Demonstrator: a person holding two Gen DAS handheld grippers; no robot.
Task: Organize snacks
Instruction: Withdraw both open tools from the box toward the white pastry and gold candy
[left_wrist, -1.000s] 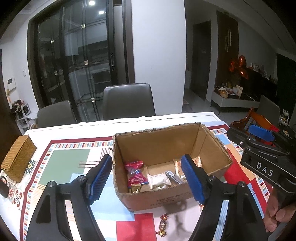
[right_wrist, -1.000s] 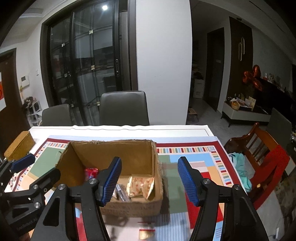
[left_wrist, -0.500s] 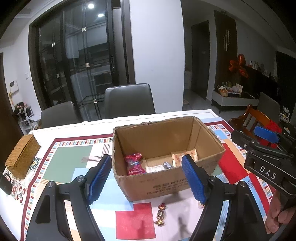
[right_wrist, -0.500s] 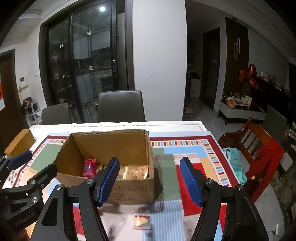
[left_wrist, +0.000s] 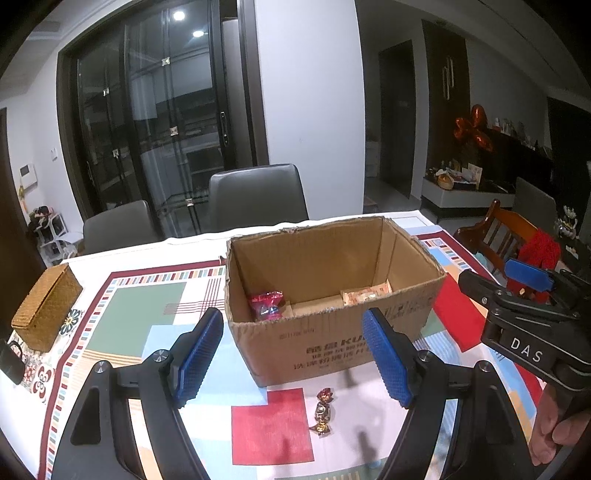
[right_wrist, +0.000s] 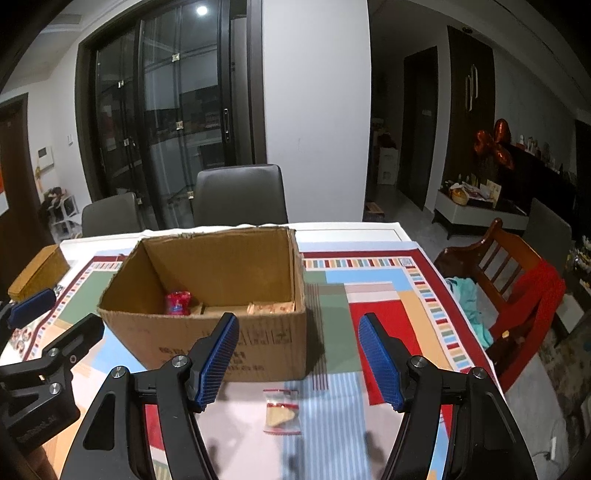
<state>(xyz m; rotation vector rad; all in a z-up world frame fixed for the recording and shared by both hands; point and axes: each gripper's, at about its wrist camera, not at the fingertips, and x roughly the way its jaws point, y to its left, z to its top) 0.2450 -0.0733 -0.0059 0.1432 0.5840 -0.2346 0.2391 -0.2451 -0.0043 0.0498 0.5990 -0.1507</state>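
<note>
An open cardboard box (left_wrist: 332, 343) stands on the patterned tablecloth; it also shows in the right wrist view (right_wrist: 236, 343). Inside lie a red snack packet (left_wrist: 266, 303) and an orange packet (left_wrist: 365, 294). A gold-and-red wrapped candy (left_wrist: 323, 411) lies on the cloth in front of the box, below my open, empty left gripper (left_wrist: 293, 363). A small clear packet with a yellow snack (right_wrist: 281, 410) lies in front of the box, below my open, empty right gripper (right_wrist: 297, 360).
A woven basket (left_wrist: 46, 306) sits at the table's left edge. Grey chairs (left_wrist: 256, 197) stand behind the table. A wooden chair with red cloth (right_wrist: 517, 288) stands at the right. The other gripper shows at the right of the left wrist view (left_wrist: 524, 317).
Both grippers have drawn back from over the box toward the table's near edge. The candy and the clear packet have come into fuller view.
</note>
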